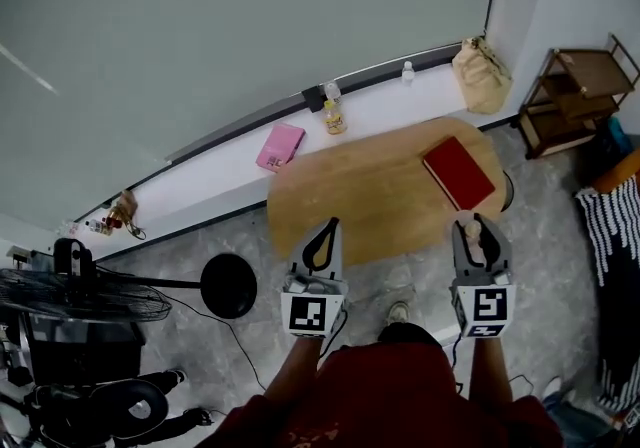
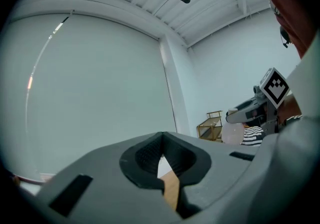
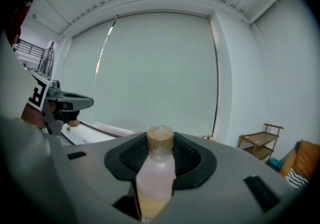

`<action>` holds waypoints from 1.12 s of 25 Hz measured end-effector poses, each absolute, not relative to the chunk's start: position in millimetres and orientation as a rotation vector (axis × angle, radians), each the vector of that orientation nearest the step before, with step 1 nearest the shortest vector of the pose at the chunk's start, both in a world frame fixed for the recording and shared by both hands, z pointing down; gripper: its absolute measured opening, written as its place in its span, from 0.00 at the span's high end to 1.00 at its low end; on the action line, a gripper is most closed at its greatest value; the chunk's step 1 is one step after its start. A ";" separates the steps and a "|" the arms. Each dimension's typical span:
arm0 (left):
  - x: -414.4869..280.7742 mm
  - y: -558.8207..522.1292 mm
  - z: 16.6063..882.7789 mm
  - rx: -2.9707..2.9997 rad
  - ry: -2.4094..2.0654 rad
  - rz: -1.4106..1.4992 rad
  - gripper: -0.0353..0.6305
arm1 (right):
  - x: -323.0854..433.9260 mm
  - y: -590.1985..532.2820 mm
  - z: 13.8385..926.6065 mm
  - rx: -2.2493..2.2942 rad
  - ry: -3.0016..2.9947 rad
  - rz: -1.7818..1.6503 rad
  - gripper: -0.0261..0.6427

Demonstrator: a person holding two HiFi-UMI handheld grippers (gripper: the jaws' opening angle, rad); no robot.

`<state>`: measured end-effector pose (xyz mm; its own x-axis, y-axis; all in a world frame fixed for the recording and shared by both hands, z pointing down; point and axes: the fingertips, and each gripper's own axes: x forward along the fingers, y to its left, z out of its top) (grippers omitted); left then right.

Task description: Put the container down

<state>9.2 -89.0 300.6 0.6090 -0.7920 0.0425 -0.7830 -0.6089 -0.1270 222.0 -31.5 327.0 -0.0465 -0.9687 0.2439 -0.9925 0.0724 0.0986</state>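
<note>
The container is a small clear bottle point(image 3: 156, 173) with a tan cap and pale liquid. It stands upright between the pads of my right gripper point(image 3: 160, 143), which is shut on it. In the head view that gripper point(image 1: 478, 226) holds the bottle point(image 1: 471, 236) over the near right edge of the round wooden table point(image 1: 370, 186). My left gripper point(image 1: 330, 226) hovers over the table's near left edge; its tips meet and it holds nothing. In the left gripper view its jaws point(image 2: 161, 138) are closed, and the right gripper point(image 2: 250, 113) shows at the right.
A red book point(image 1: 458, 172) lies on the table's right side. On the white ledge behind are a pink book point(image 1: 280, 146), a bottle point(image 1: 333, 111) and a tan bag point(image 1: 482, 74). A wooden shelf point(image 1: 580, 86) stands at the right, a fan point(image 1: 80, 296) at the left.
</note>
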 end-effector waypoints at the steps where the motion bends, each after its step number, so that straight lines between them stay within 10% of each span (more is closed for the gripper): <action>1: 14.6 -91.8 302.2 -2.734 1.341 -0.152 0.94 | 227.0 -35.1 328.8 1.980 -2.109 0.143 0.75; 28: -2.7 -231.3 366.2 -2.701 1.407 -0.218 0.94 | 196.2 -190.9 388.4 1.796 -2.164 0.217 0.75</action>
<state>-2.7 -231.3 366.2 0.5657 -0.8202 0.0852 -0.8076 -0.5720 -0.1436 196.2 -190.9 388.4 -0.1589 -0.9277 0.3379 -0.9764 0.1985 0.0857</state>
